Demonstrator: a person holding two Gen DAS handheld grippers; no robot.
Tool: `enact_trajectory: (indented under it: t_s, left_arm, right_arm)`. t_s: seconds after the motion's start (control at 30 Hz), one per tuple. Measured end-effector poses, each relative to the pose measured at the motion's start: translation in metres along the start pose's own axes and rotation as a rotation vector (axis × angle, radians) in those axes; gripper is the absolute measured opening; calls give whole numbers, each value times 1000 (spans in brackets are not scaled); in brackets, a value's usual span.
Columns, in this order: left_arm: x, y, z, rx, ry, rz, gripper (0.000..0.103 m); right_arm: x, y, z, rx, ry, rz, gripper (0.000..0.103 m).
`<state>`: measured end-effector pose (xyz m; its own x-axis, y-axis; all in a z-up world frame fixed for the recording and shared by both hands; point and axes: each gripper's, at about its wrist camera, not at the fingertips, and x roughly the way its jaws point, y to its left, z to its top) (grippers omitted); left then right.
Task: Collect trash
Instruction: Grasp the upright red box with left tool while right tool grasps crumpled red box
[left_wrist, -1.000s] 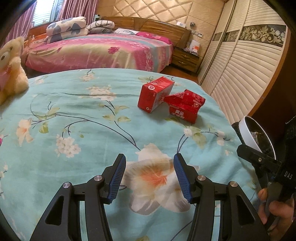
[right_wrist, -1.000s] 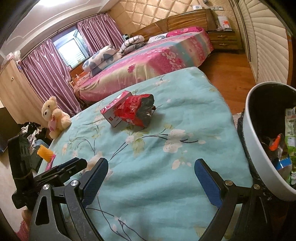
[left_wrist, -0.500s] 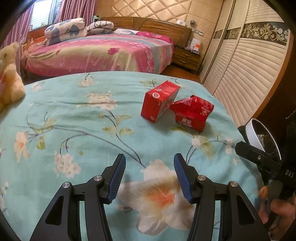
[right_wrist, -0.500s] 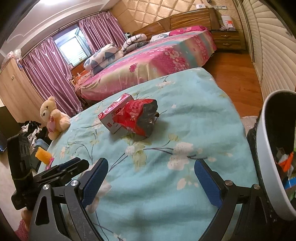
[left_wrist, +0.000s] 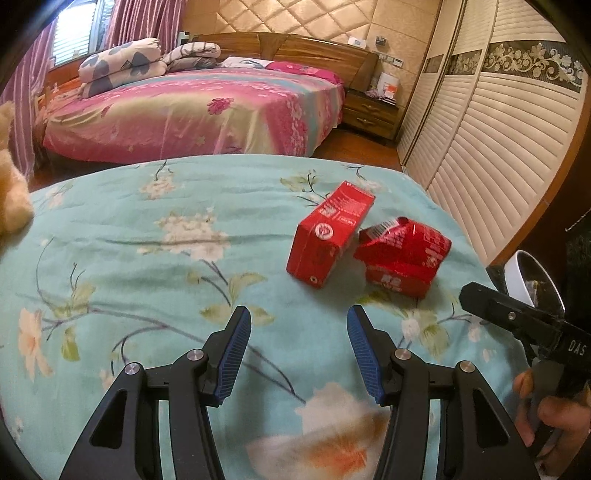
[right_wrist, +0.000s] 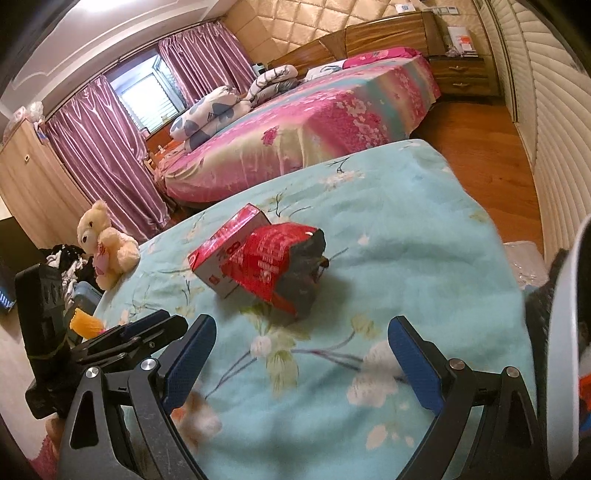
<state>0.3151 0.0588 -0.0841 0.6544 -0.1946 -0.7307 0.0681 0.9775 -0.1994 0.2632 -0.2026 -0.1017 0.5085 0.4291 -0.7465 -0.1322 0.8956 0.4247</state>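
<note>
Two red cartons lie touching on the turquoise flowered bedspread. The intact red carton lies on its side; the crushed red carton rests against it, its torn end open. My left gripper hovers open just short of the intact carton, nothing between its blue pads. My right gripper stands wide open just before the crushed carton, empty. A white bin with trash inside sits at the bed's right side.
A teddy bear sits at the bed's left edge. Beyond a strip of wooden floor lies a pink bed. Slatted wardrobe doors run along the right. A hand holds the right gripper's handle.
Both grippers have moved forward over the bedspread toward the two cartons, which now look larger and closer. The bin has slid toward the right edge of the right wrist view. Jaw widths are unchanged.
</note>
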Motion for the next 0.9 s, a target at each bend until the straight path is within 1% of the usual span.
enact_trajectory:
  t_s: [0.43,0.63,0.8,0.83,0.9]
  left_arm:
    - [30,4,22,14,9,-22,54]
    - [43,-3,28,61,15,-30,53]
    - [53,-8,31,85,22,-46,51]
    - [56,-8,31,86,27,-46,50]
    - [59,-9,32,87,38,-56,41]
  right_arm:
    - [27,3,15,-1,16,31,95]
    - [35,3,22,-4,17,57,93]
    - [42,1,26,1,30,64,75]
    - [43,0,27,2,32,67,74]
    - [45,0,28,3,38,72,63]
